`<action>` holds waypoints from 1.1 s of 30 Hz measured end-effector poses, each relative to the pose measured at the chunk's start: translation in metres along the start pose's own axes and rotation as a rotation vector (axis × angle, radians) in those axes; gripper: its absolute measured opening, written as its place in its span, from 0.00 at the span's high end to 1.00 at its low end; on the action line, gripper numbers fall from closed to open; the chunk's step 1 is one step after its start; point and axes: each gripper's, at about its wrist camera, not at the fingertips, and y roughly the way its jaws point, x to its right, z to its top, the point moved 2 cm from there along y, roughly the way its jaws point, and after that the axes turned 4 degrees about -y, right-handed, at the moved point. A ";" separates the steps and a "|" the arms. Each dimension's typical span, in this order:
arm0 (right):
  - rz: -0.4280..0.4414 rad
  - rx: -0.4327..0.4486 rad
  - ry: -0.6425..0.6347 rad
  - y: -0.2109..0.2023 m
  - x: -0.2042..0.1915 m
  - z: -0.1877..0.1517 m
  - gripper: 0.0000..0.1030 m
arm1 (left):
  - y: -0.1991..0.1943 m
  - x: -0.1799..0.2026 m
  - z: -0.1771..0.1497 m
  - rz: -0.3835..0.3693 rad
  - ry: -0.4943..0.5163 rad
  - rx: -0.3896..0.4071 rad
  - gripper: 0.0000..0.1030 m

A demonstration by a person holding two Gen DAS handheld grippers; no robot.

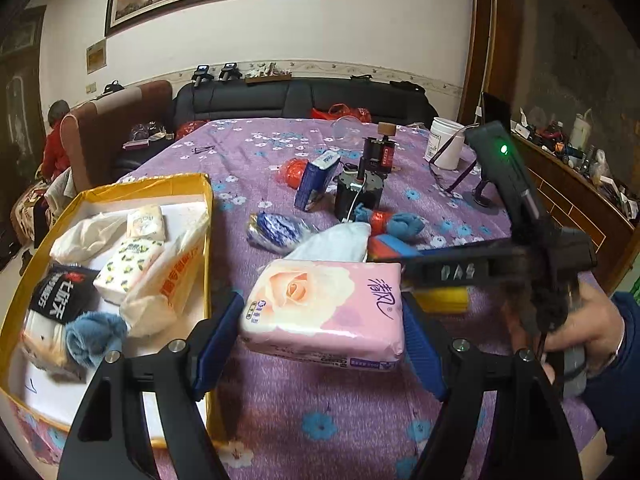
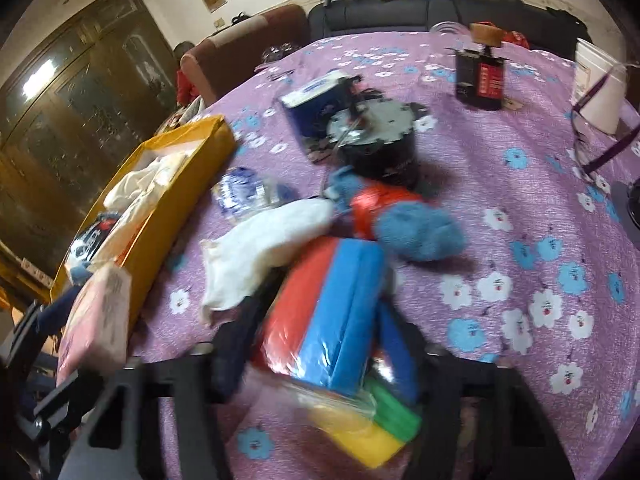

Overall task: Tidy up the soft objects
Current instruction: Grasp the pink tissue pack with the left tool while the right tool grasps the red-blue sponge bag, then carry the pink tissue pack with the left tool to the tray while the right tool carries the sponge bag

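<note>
My left gripper is shut on a pink rose-print tissue pack, held above the purple cloth beside the yellow box. The pack also shows at the left of the right wrist view. My right gripper is shut on a wrapped pack of coloured sponges, red, blue, green and yellow; the gripper also shows in the left wrist view. The box holds several tissue packs, a black pack and a blue cloth. A white cloth and a blue-and-red cloth roll lie beyond the sponges.
On the flowered cloth stand a blue carton, a black cylinder device, a dark bottle with a cork, a white tub, glasses and a blue-white wrapped bundle. A black sofa stands behind.
</note>
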 end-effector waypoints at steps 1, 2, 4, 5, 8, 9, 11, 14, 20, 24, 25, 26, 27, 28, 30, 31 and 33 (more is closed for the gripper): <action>0.009 0.002 0.010 -0.001 0.003 0.000 0.49 | 0.000 -0.002 -0.002 0.003 -0.006 0.000 0.26; 0.013 0.006 0.013 -0.003 0.005 -0.001 0.49 | 0.000 -0.003 -0.003 0.006 -0.011 0.000 0.26; 0.021 0.016 0.007 -0.008 0.004 -0.002 0.51 | 0.000 -0.009 -0.007 0.013 -0.029 -0.004 0.26; 0.028 0.025 0.001 -0.010 0.002 -0.002 0.51 | 0.000 -0.011 -0.007 0.018 -0.040 -0.005 0.26; 0.039 0.052 -0.045 -0.020 -0.006 -0.001 0.51 | 0.000 -0.016 -0.007 0.023 -0.059 -0.006 0.26; 0.052 0.052 -0.078 -0.024 -0.011 -0.001 0.51 | 0.001 -0.016 -0.008 0.026 -0.061 -0.007 0.26; 0.063 0.050 -0.132 -0.028 -0.020 -0.001 0.51 | 0.002 -0.015 -0.007 0.027 -0.061 -0.008 0.26; 0.051 0.015 -0.219 -0.029 -0.032 -0.004 0.51 | 0.004 -0.012 -0.008 0.028 -0.052 -0.011 0.25; -0.022 -0.013 -0.253 -0.021 -0.028 -0.009 0.52 | 0.006 -0.007 -0.009 0.027 -0.039 -0.017 0.25; -0.012 0.022 -0.243 -0.027 -0.026 -0.007 0.53 | 0.005 -0.005 -0.010 0.045 -0.026 -0.005 0.25; -0.009 0.033 -0.243 -0.029 -0.027 -0.006 0.54 | 0.005 -0.005 -0.009 0.046 -0.026 -0.002 0.25; -0.008 0.038 -0.244 -0.031 -0.028 -0.007 0.54 | 0.005 -0.005 -0.009 0.046 -0.026 -0.001 0.25; -0.002 0.050 -0.246 -0.033 -0.029 -0.006 0.54 | 0.004 -0.005 -0.009 0.051 -0.026 0.003 0.25; 0.003 0.059 -0.246 -0.035 -0.030 -0.006 0.54 | 0.004 -0.005 -0.009 0.058 -0.024 0.007 0.25; 0.012 0.078 -0.246 -0.039 -0.031 -0.006 0.54 | 0.002 -0.005 -0.009 0.074 -0.017 0.017 0.25; 0.020 0.091 -0.244 -0.041 -0.032 -0.005 0.54 | 0.001 -0.005 -0.009 0.082 -0.013 0.022 0.25; 0.040 0.113 -0.241 -0.045 -0.035 -0.003 0.54 | 0.000 -0.004 -0.008 0.101 -0.003 0.032 0.25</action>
